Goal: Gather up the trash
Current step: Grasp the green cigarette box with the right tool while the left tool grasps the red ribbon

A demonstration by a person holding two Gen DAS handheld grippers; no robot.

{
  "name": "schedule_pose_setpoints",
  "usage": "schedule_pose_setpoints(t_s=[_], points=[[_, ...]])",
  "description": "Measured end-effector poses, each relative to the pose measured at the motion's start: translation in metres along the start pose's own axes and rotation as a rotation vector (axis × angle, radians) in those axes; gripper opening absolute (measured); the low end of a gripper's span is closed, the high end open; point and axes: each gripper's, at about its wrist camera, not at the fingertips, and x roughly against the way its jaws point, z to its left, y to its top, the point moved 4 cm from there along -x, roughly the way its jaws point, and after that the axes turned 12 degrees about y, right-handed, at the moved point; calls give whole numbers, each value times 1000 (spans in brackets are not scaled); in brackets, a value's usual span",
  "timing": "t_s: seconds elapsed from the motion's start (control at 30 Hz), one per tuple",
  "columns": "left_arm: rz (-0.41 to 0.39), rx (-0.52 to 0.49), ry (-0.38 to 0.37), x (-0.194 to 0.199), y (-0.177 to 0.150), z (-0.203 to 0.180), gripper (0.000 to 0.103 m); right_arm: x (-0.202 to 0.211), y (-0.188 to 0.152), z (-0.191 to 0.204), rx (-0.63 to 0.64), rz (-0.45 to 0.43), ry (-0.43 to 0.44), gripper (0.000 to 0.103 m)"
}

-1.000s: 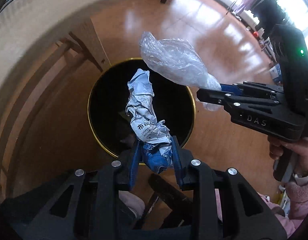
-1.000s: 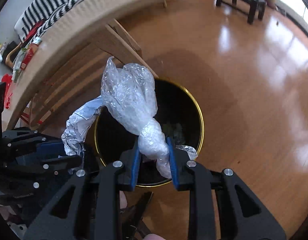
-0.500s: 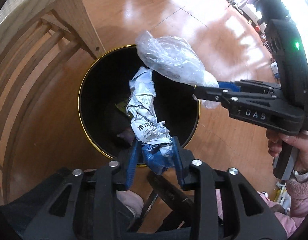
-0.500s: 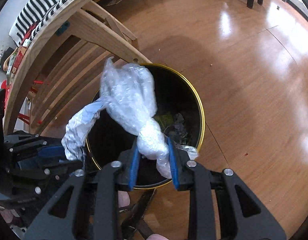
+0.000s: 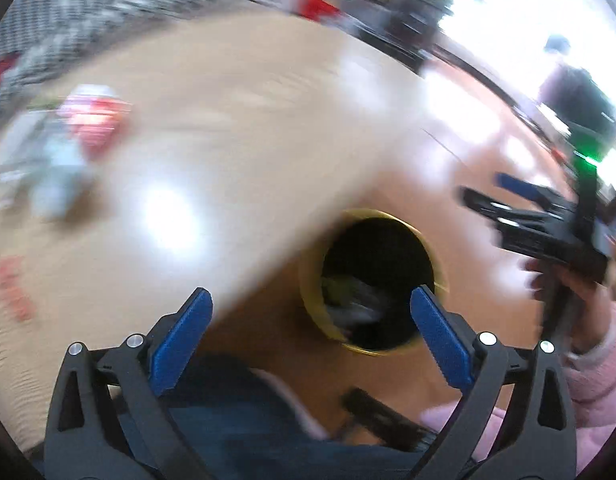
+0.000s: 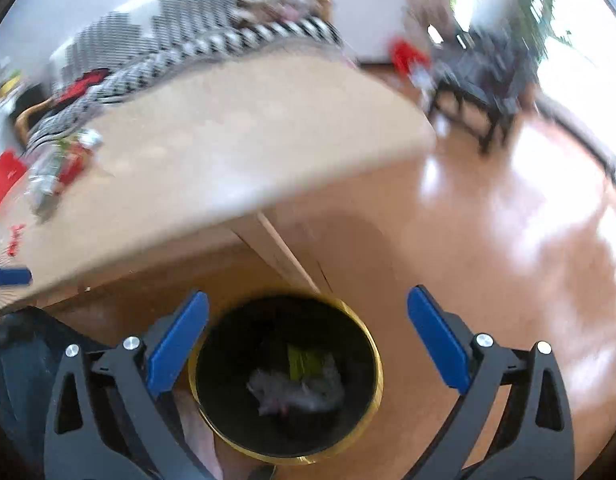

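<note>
Right wrist view shows your right gripper (image 6: 307, 316) spread wide and empty, as is your left gripper (image 5: 311, 314); half a second ago each clamped a wad. Both loads are dropped: crumpled clear plastic (image 6: 296, 390) lies inside the black gold-rimmed bin (image 6: 373, 360) just below. More litter (image 6: 62, 160) waits on the desk (image 6: 236, 140) ahead-left.

I am seeing the bin (image 6: 377, 364), a round black can with a gold rim, standing upright and open on the wooden floor just beside the bench's edge. Crumpled pale trash (image 6: 296, 390) is lying at its bottom, touching a yellow-green scrap (image 6: 304, 358). More litter (image 6: 62, 160), red and silvery wrappers, is lying blurred on the bench top, well apart from the bin.
</note>
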Motion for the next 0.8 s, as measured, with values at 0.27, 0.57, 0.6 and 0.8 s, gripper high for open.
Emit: schedule_pose_setpoints(t_s=[0.27,0.57,0.6,0.8], points=[[7,323,409,9,-22,175,96,-43,77,129,146,-4,247,96],[33,403,383,-12,-13,210,96,-107,100,254,238,141,380,96],[39,398,389,-16,-10,211,96,-116,101,262,229,157,391,96],[117,384,423,-34,-21,228,96,-157,105,283,131,239,457,96]])
